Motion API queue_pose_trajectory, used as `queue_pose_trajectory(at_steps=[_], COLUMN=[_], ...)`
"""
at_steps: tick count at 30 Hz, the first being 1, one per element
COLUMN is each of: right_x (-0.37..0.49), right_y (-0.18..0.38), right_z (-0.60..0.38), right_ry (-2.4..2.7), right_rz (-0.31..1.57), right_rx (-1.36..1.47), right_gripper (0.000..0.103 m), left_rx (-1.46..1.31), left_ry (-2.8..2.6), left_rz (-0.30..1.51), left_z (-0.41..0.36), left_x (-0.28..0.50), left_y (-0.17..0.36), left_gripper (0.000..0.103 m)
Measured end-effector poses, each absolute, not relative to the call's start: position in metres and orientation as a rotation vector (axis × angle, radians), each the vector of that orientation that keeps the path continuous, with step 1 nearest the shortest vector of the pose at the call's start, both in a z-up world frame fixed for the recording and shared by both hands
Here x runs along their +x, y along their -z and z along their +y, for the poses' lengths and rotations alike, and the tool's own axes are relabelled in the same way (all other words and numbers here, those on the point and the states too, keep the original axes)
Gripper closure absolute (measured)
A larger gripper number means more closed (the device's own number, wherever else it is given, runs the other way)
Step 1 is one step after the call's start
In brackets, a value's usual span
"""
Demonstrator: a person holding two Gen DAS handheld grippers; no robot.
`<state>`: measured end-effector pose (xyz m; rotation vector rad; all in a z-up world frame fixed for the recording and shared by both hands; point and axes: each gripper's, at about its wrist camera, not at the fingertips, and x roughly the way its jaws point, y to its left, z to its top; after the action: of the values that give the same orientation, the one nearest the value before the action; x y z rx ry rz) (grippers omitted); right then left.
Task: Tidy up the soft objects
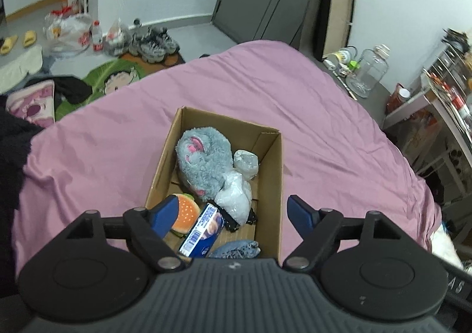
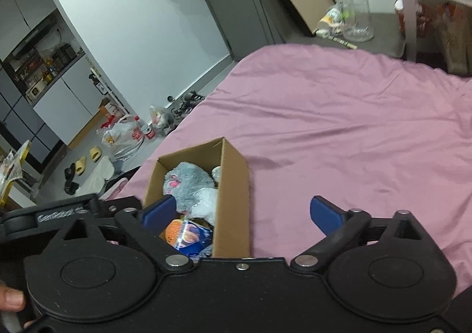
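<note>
An open cardboard box point(image 1: 270, 173) sits on the pink bed sheet point(image 1: 324, 132). It holds a grey plush toy point(image 1: 202, 161), a burger plush point(image 1: 185, 213), a blue tissue pack point(image 1: 202, 231), clear plastic bags point(image 1: 234, 200) and a denim piece point(image 1: 237, 249). My left gripper point(image 1: 233, 212) is open and empty above the box's near end. In the right wrist view the box point(image 2: 233, 194) lies left of centre, with the grey plush point(image 2: 188, 182) and burger plush point(image 2: 172, 231) inside. My right gripper point(image 2: 240, 213) is open and empty over the box's near right wall.
The bed sheet point(image 2: 339, 132) spreads wide to the right of the box. On the floor beyond lie shoes point(image 1: 155, 43), plastic bags point(image 1: 67, 29), a bottle point(image 1: 96, 34) and yellow slippers point(image 1: 17, 40). A glass jar point(image 1: 368, 70) stands on a side table at the right.
</note>
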<state>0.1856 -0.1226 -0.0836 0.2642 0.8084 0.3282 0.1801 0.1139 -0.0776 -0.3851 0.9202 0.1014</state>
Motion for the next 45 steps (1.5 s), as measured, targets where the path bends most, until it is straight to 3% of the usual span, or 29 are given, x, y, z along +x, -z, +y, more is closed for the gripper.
queue_pose_trajectory(at_steps=[19, 45], right_x=[0.13, 0.075], right_y=[0.051, 0.027], right_z=[-0.15, -0.167], right_ry=[-0.304, -0.326], right_rz=[0.747, 0.707], right_rx=[0.219, 0.145], right_gripper=[0.0, 0.0], left_rx=[-0.271, -0.202], left_ry=[-0.092, -0.085], left_rz=[0.88, 0.809], left_z=[0.096, 0.063], left_x=[0.112, 0.05], left_y=[0.053, 0.019], left_gripper=[0.001, 0.001])
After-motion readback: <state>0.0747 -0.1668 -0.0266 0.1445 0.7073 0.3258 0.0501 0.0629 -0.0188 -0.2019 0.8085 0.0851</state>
